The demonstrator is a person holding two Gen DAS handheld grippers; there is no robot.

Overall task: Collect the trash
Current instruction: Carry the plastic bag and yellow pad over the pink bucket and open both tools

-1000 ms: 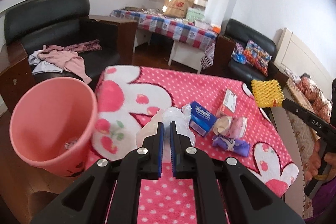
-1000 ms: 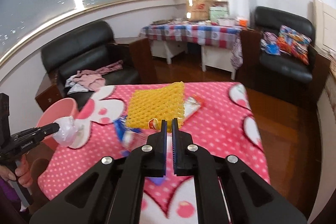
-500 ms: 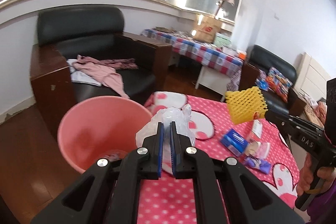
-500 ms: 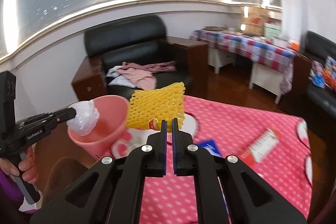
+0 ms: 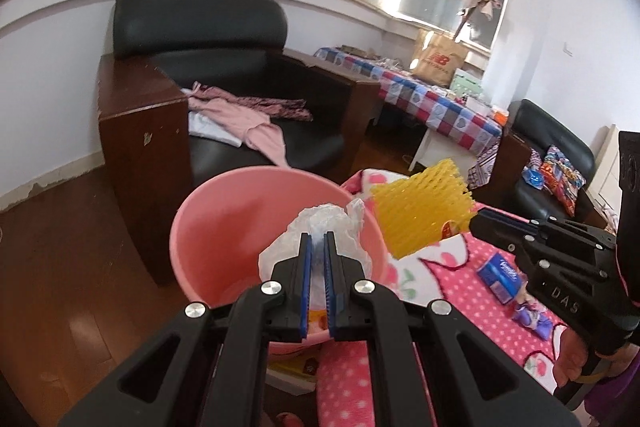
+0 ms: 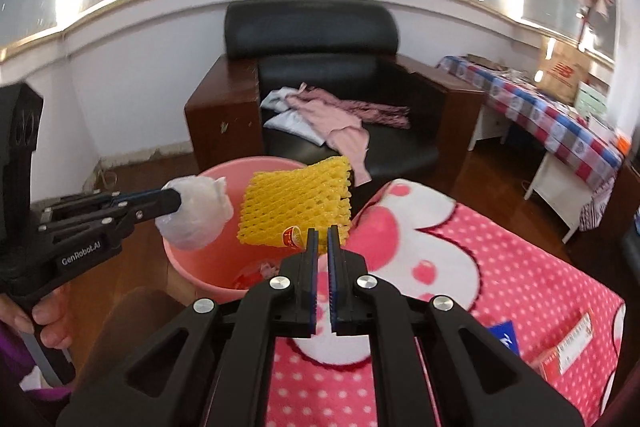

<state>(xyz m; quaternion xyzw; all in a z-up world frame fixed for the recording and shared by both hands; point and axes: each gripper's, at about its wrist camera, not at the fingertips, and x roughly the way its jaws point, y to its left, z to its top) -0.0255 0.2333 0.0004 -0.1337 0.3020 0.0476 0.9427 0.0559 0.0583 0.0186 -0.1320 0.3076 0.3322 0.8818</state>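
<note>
Left wrist view: our left gripper (image 5: 315, 241) is clamped on a crumpled plastic bag (image 5: 320, 227), held above the pink bucket (image 5: 224, 227) so it can drop in. Our right gripper (image 6: 323, 239) pinches a yellow foam net (image 6: 296, 213) over the rim, likely next. Blue packet (image 5: 500, 277) and other scraps remain on the pink cloth (image 6: 500, 267).

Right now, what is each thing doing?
left gripper: jaws shut on the plastic bag.
plastic bag: crumpled, held above the bucket.
right gripper: jaws shut on the yellow foam net.
yellow foam net: held above the bucket.
pink bucket: upright, some trash inside.
</note>
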